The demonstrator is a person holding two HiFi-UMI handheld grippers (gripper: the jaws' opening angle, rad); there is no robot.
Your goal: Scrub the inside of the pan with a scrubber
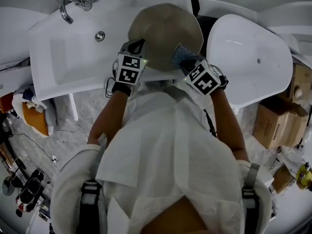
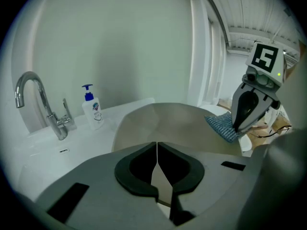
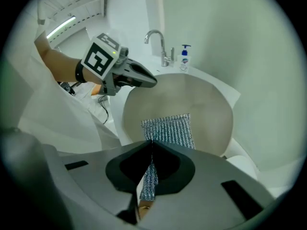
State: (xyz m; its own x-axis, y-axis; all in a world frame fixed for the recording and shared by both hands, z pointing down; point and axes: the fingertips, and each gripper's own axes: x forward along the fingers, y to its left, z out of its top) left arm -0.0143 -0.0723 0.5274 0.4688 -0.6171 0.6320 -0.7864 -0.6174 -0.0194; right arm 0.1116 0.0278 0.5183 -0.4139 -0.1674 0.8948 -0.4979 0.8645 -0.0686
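A round beige pan [image 1: 163,33] is tilted over the near edge of a white sink [image 1: 58,62]. My left gripper [image 1: 137,48] is shut on the pan's near-left rim; in the left gripper view [image 2: 157,150] a strip of the rim shows between the closed jaws, and the pan's inside [image 2: 168,121] lies beyond. My right gripper [image 1: 189,64] is shut on a blue-and-white striped scrubber [image 1: 183,54]. The scrubber [image 3: 168,130] lies flat against the inside of the pan [image 3: 196,102], near its lower right edge. The left gripper view shows the scrubber [image 2: 220,124] under the right gripper [image 2: 237,126].
A chrome faucet [image 1: 68,6] and a soap bottle [image 2: 92,107] stand at the sink's far side. A second white basin [image 1: 253,57] sits to the right. Cardboard boxes [image 1: 273,123] are on the floor at right, with cables and clutter at the lower left.
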